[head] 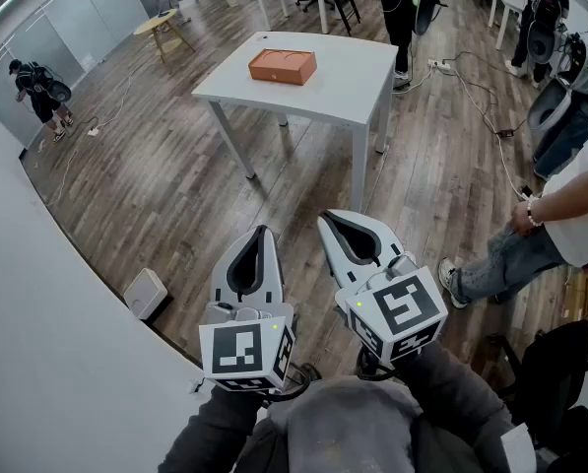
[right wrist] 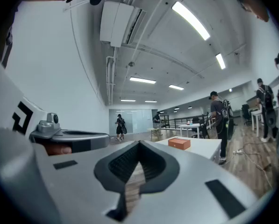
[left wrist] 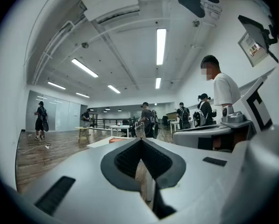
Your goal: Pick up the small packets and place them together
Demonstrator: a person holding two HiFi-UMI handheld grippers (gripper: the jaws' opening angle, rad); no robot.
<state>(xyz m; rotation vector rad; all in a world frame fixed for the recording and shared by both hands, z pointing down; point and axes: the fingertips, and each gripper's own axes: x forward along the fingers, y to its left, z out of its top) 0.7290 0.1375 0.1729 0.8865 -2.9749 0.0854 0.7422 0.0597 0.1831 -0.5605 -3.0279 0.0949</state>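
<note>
Presently my left gripper (head: 264, 231) and right gripper (head: 325, 216) are empty, jaws together. No small packets show, only a flat orange box (head: 283, 66) on a white table (head: 358, 92), upper centre. Packets are likely light and floppy; I'd pinch an edge.

a wood floor (head: 175, 185) runs under a white table (head: 358, 92) in the middle. a white wall (head: 37, 363) stands at left, glass panels (left wrist: 62, 116) far back. long strip lights (left wrist: 161, 45) glow on the ceiling. cables (head: 476, 97) trail across the floor.

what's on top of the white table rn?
Only an orange box sits on the white table, near its middle. Nothing else shows on top; what's inside the box is covered.
</note>
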